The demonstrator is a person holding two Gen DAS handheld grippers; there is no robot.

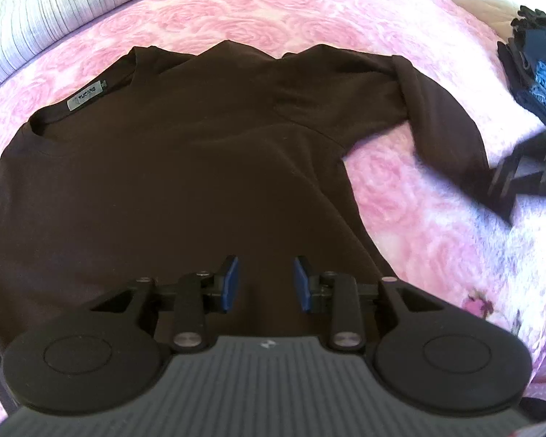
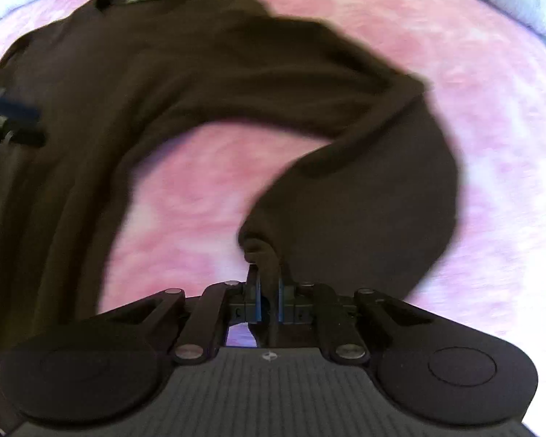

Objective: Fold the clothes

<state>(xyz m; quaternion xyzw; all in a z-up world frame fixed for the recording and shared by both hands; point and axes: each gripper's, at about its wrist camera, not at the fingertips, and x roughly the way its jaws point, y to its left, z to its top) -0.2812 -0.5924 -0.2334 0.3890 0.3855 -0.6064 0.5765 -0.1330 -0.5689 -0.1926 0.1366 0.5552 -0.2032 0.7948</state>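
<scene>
A dark brown long-sleeved top lies spread on the pink bed cover, its neck label at the upper left. My left gripper hovers over the top's body, its blue pads apart with nothing pinched between them. In the right wrist view the same top stretches toward the far left, and its sleeve curves down to my right gripper, which is shut on the bunched sleeve end. That right gripper also shows at the right edge of the left wrist view, at the sleeve's end.
The pink rose-patterned bed cover fills both views. A grey striped pillow lies at the far left. A gloved hand shows at the right edge. The left gripper appears blurred at the left edge of the right wrist view.
</scene>
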